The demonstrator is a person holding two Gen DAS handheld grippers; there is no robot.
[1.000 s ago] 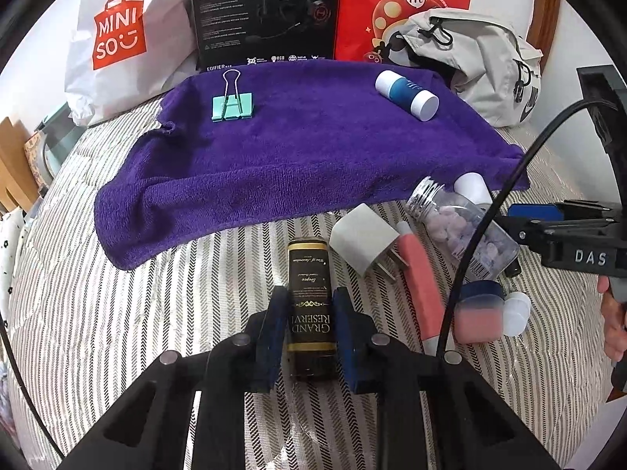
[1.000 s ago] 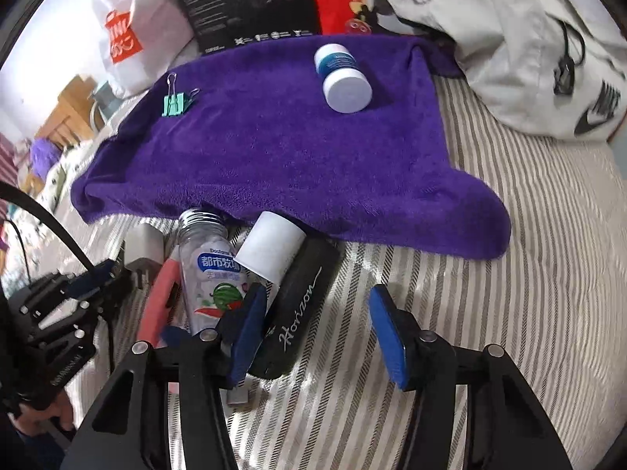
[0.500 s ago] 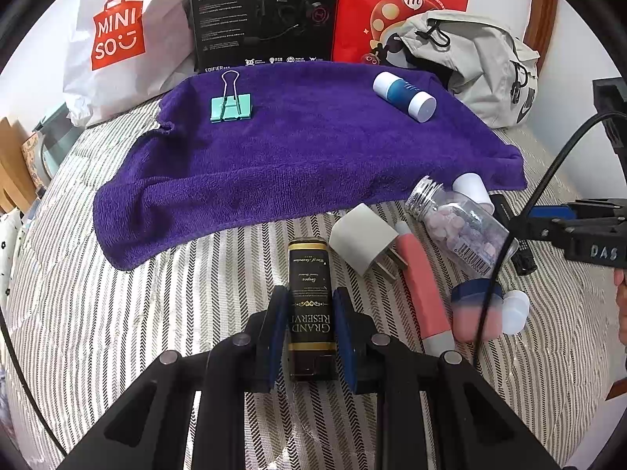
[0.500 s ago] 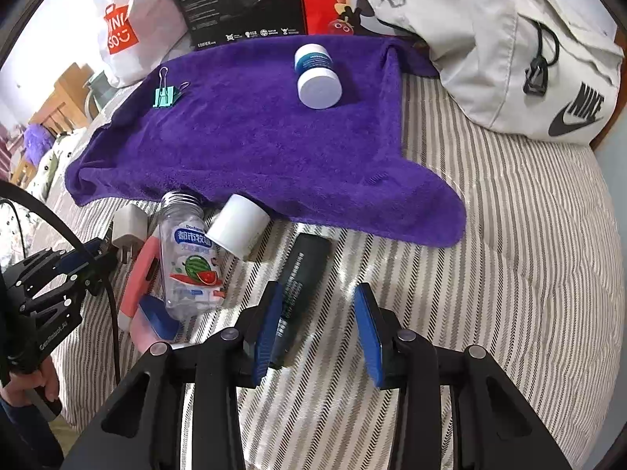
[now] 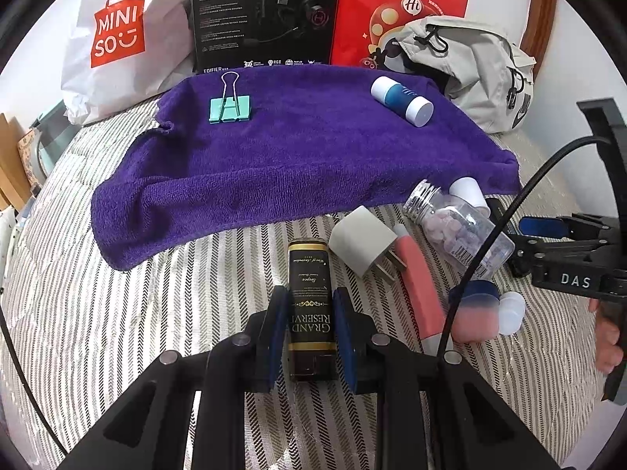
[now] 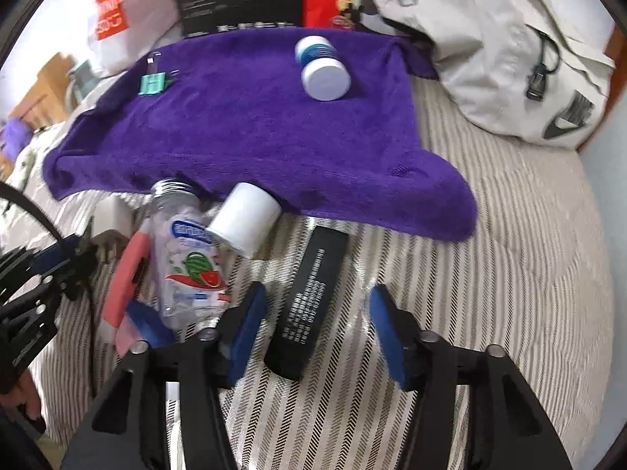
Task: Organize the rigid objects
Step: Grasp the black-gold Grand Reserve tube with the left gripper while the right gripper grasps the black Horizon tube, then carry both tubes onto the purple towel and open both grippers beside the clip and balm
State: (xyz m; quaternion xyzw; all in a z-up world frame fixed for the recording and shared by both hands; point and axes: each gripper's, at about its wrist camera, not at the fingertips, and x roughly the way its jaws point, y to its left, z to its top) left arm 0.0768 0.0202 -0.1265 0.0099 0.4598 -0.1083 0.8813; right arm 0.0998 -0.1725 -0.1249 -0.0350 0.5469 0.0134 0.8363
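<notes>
My left gripper [image 5: 309,297] is shut on a black and gold "Grand Reserve" box [image 5: 309,274] that lies on the striped bed cover. My right gripper [image 6: 316,299] is open and straddles a flat black bar [image 6: 313,293] with small white print, with a gap on both sides. Beside it lie a clear tablet bottle [image 6: 184,258], a white cap [image 6: 245,225], a pink tube [image 6: 125,278] and a white plug [image 5: 362,241]. On the purple towel [image 5: 294,156] rest a teal binder clip [image 5: 229,107] and a blue and white bottle [image 5: 401,100].
A small pink and blue container [image 5: 476,309] lies near the tube. Behind the towel stand a white shopping bag [image 5: 117,39], a black box [image 5: 266,11], a red bag [image 5: 399,4] and a grey backpack [image 6: 509,51]. A hand [image 5: 607,344] holds the right gripper.
The right gripper shifted over the black bar and its jaws spread wider; the bar now shows its printed side. The left gripper kept still, shut on the box.
</notes>
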